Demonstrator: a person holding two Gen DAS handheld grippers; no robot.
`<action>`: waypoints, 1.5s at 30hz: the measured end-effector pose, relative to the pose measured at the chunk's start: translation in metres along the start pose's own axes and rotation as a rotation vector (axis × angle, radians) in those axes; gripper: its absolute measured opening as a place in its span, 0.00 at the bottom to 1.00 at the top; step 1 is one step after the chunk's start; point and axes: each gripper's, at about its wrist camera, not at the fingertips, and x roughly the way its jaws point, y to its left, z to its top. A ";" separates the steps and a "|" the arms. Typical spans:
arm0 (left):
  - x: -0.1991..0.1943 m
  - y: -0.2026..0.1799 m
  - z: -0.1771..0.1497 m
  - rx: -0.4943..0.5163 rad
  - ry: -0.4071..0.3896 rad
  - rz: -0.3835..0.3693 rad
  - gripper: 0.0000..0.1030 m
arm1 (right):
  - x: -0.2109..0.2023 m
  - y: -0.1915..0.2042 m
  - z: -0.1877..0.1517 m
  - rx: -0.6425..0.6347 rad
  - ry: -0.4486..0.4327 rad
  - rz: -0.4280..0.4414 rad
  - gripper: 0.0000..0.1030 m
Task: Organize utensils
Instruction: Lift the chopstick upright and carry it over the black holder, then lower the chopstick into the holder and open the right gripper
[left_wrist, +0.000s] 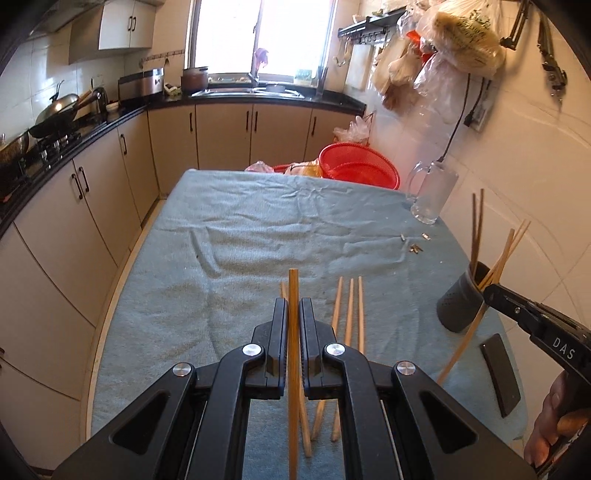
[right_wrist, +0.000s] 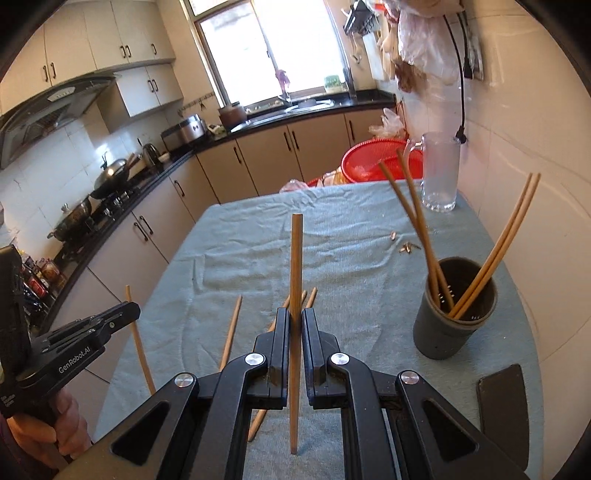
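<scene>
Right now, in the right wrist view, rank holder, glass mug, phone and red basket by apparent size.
1. Holder and glass mug: look alike, unranked.
2. Red basket: partly hidden behind the table, so unsure.
3. Phone: cut by the frame edge.
The holder's nearness inflates it.

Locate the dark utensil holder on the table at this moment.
In the right wrist view the utensil holder stands on the blue cloth at the table's right edge, near the wall, between the glass mug and the black phone.

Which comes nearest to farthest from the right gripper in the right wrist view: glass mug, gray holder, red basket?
1. Gray holder, close on the right of the right gripper.
2. Glass mug, far right by the wall.
3. Red basket, beyond the table's far edge.
</scene>
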 end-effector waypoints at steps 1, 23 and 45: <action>-0.003 -0.003 0.001 0.007 -0.005 0.000 0.05 | -0.006 -0.002 0.001 0.003 -0.011 0.003 0.07; -0.034 -0.067 0.041 0.096 -0.118 -0.078 0.05 | -0.079 -0.054 0.021 0.114 -0.181 -0.045 0.07; -0.058 -0.165 0.125 0.171 -0.199 -0.339 0.05 | -0.141 -0.147 0.069 0.335 -0.367 -0.159 0.07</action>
